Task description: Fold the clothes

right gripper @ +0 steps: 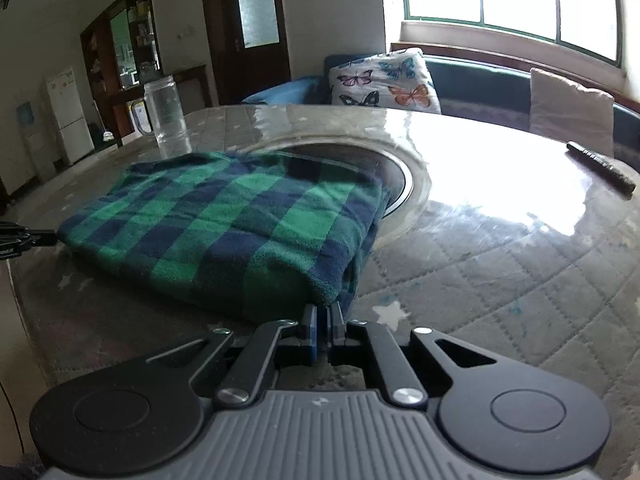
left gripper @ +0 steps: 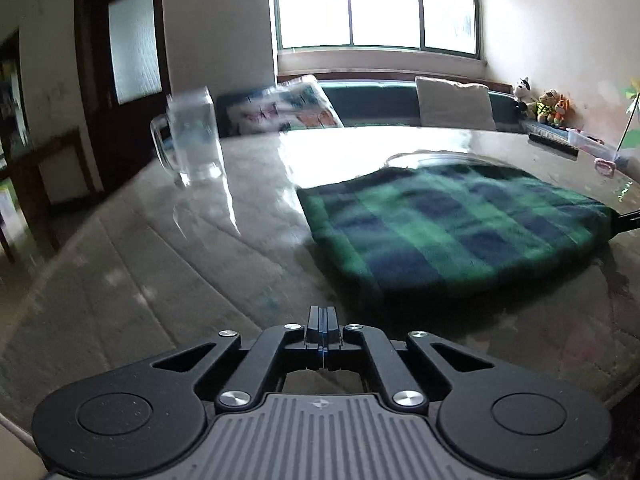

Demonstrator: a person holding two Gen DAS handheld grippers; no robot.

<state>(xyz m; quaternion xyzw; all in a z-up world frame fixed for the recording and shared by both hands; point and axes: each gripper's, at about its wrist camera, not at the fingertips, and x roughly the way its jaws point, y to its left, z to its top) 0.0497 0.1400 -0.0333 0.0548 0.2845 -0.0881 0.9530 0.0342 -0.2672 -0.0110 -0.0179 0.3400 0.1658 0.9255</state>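
1. Folded green-and-blue plaid cloth [right gripper: 224, 224] flat on quilted table cover [right gripper: 500, 280].
2. Right gripper [right gripper: 323, 312] at cloth's near corner, jaws nearly together, touching its edge.
3. Glass jar [right gripper: 164, 110] beyond cloth, apart.
4. Left gripper [right gripper: 24, 238] at cloth's left edge.

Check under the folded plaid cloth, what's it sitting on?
The plaid cloth lies on the quilted table cover; its far edge overlaps a round recessed insert. The covered part is hidden.

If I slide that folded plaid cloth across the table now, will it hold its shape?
Probably not fully. The plaid cloth looks soft and thick, folded in loose layers, so the top may creep. The table looks glossy, so the stack should slide easily. It partly overlaps the round inset, where an edge might catch.
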